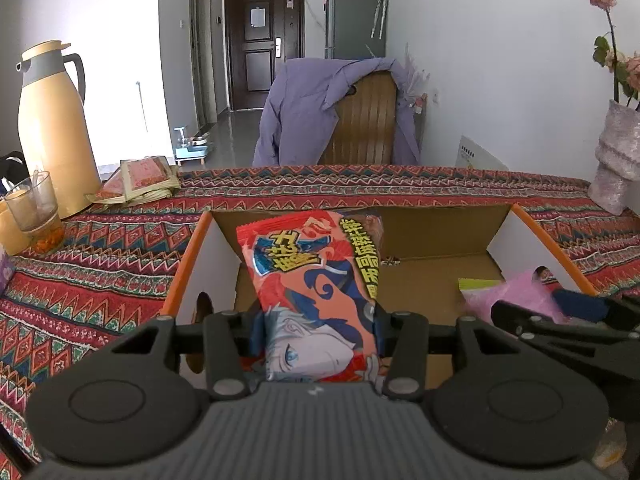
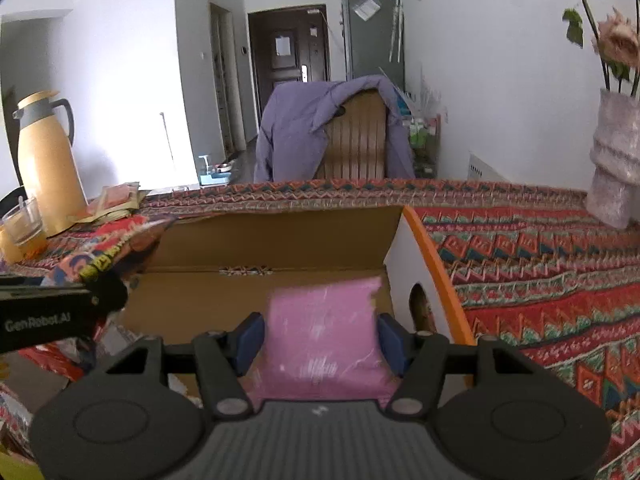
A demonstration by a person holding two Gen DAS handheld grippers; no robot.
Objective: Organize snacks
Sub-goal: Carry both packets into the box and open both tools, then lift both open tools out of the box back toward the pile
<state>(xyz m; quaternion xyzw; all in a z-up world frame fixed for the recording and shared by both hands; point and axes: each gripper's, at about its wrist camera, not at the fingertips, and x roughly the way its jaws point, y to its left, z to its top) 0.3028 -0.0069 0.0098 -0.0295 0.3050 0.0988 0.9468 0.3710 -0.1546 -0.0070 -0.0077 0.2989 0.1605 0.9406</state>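
Now over the box: left gripper clamped on red packet, right gripper clamped on pink packet. Best lowered close to the floor, kept apart, then released flat, side by side.

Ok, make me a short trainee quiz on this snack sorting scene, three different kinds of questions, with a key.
1. True or false: the left tool is shut on the red snack packet.
2. What colour is the packet in the right tool? A green, B pink, C blue.
3. Fill in: both packets are held over the open cardboard ____.

Key:
1. True.
2. B, the pink snack packet.
3. Box: the cardboard box on the patterned tablecloth.
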